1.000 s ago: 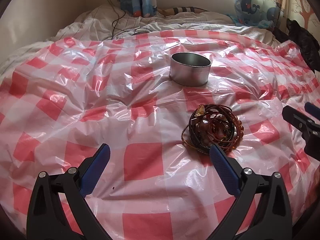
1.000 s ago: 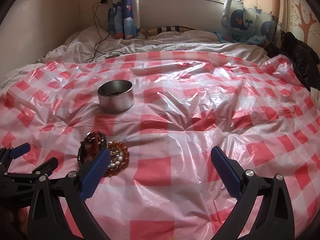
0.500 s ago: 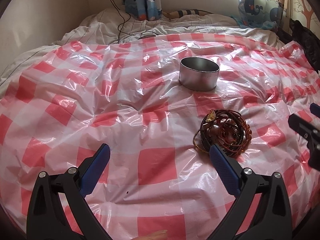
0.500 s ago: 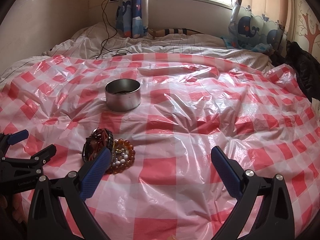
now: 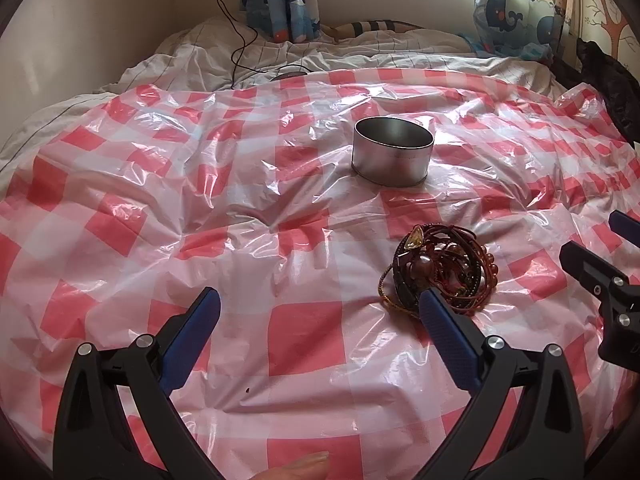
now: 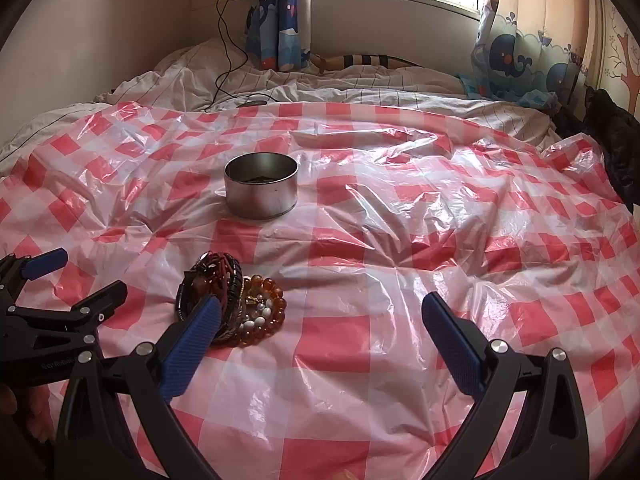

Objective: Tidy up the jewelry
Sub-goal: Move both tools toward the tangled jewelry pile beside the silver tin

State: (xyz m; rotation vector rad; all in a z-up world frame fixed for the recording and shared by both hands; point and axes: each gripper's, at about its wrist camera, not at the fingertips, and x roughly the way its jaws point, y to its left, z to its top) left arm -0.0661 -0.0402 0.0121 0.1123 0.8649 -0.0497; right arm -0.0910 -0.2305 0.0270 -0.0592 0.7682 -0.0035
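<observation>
My left gripper hangs with both blue-padded fingers spread wide above the crinkled red-and-white checked plastic sheet. A tangled pile of brown beaded bracelets lies by my right fingertip, the round silver tin beyond.

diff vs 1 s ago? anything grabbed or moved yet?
Nothing grabbed. Both views have tilted up and pulled back a little: more wall and window show, and the tin and bracelet pile sit lower in frame. The left gripper and right gripper stay open and empty. Tin and pile keep their places on the checked plastic sheet, the pile in front of the tin.
</observation>
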